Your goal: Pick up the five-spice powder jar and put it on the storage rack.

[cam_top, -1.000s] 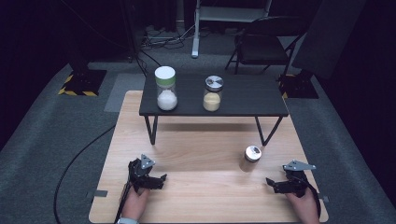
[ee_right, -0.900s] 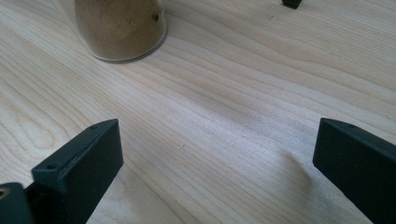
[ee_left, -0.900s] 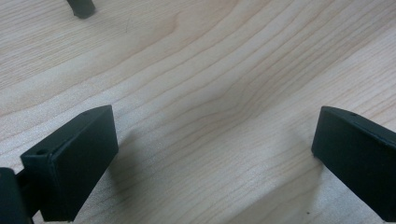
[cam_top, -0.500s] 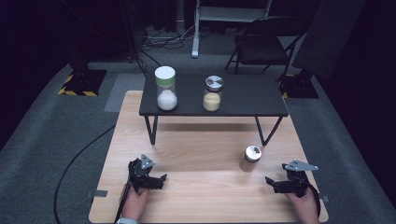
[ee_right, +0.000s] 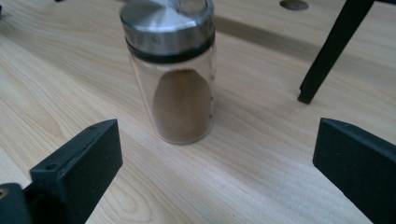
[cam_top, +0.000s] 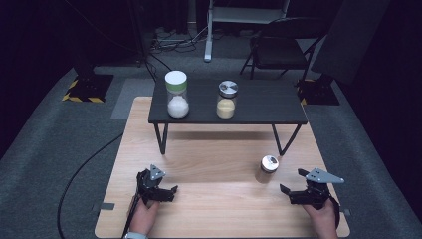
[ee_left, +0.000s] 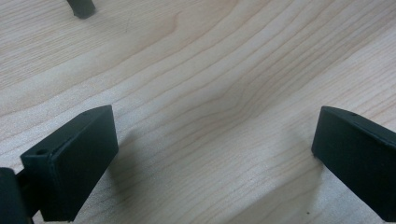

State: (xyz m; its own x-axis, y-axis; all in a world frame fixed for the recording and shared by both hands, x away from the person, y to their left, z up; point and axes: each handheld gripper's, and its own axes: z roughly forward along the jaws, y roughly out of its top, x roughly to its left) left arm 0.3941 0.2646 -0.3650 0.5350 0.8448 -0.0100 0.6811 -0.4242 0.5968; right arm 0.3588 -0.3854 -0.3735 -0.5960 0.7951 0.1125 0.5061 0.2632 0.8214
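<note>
Jar point(ee_right: 173, 74) upright just ahead of wide-spread right claw point(ee_right: 215, 168)

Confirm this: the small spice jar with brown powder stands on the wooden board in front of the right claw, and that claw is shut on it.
Not quite. The right claw is open, its jaws wide apart and clear of the spice jar, as the right gripper view shows. The jar does stand on the wooden board in front of it.
</note>
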